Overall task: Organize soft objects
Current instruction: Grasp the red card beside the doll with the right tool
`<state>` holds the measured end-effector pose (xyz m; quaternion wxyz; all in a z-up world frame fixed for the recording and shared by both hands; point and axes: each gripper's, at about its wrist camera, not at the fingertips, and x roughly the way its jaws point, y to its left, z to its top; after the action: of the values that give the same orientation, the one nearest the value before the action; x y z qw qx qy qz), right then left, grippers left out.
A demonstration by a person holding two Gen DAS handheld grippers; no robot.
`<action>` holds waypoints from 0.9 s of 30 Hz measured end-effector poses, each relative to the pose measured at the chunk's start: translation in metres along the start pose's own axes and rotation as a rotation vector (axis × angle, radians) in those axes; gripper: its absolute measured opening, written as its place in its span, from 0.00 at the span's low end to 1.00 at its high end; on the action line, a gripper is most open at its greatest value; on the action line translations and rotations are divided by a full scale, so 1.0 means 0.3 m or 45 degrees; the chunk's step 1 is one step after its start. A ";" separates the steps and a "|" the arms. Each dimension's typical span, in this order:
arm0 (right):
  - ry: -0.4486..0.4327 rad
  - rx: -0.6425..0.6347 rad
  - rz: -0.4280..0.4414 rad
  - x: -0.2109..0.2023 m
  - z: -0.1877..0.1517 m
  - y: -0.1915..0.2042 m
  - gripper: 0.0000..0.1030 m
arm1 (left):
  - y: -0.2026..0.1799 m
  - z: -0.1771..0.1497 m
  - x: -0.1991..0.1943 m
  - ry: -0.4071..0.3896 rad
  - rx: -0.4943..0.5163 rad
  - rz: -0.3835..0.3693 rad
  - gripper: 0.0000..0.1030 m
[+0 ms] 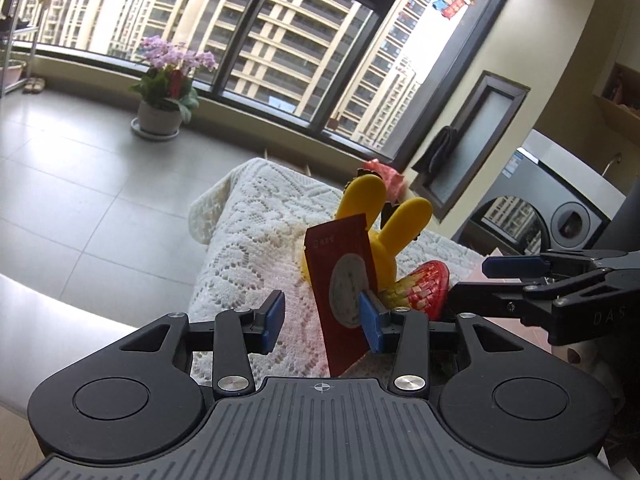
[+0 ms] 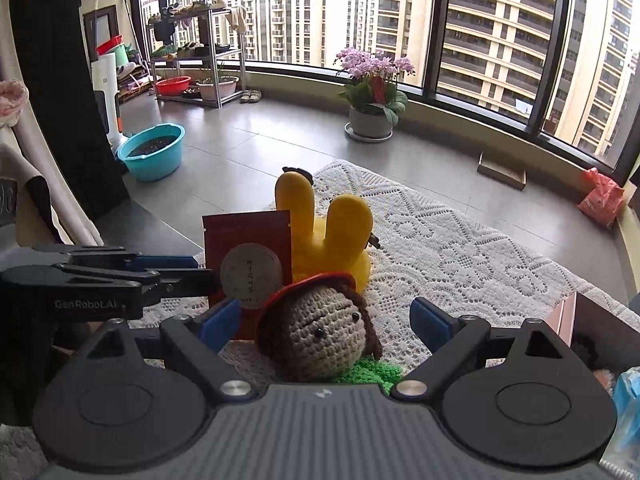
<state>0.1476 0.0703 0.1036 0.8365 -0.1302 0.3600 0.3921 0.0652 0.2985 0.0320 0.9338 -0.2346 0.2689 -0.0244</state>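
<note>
The crocheted doll (image 2: 320, 336), beige-faced with brown hair and a red hat, lies on its side on the white lace cloth (image 2: 460, 256) that covers the worktop, a patch of green crochet under it; it sits between the blue pads of the right gripper (image 2: 326, 320), whose jaws stand wide apart on either side of it without touching it. Just behind the doll the red packet (image 2: 248, 240) stands upright, a pale round label on its face; in the left wrist view the same packet (image 1: 340, 280) rises between the blue pads of the left gripper (image 1: 322, 316); the right-hand pad (image 1: 370, 322) lies against the packet's edge while the other pad stands well clear, so the jaws are apart and nothing is clamped. Behind the packet the yellow plush toy (image 2: 328, 232) rests on the cloth with its two long ears pointing up and away; beside it, in the left wrist view, a red woven strawberry (image 1: 428, 288) with a yellowish base lies near the tips of the right gripper, which reaches in from the right edge. Farther out, a potted pink orchid (image 2: 374, 80) stands on the grey tiled floor (image 2: 248, 144) by the curved window; a turquoise basin (image 2: 152, 152) sits on the floor to the left; a metal rack (image 2: 192, 52) holds shoes and bowls; a washing machine (image 1: 560, 208) stands to the right in the left wrist view.
</note>
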 end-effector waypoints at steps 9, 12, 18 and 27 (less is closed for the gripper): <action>-0.067 -0.189 -0.062 0.076 0.047 0.232 0.89 | 0.137 -0.107 -0.236 -0.249 -0.247 0.250 0.43; 0.005 -0.287 -0.164 0.180 0.042 0.326 0.89 | 0.174 -0.124 -0.282 -0.350 -0.350 0.251 0.43; 0.113 -0.264 -0.388 0.322 0.056 0.391 0.62 | 0.139 -0.131 -0.275 -0.333 -0.255 0.240 0.43; 0.026 -0.207 -0.284 0.061 0.053 0.338 0.04 | 0.100 -0.130 -0.261 -0.330 -0.194 0.208 0.43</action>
<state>0.0876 0.1553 0.1085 0.8579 -0.2405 0.3188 0.3233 -0.0241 0.3219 0.0277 0.9391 -0.2833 0.1654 0.1027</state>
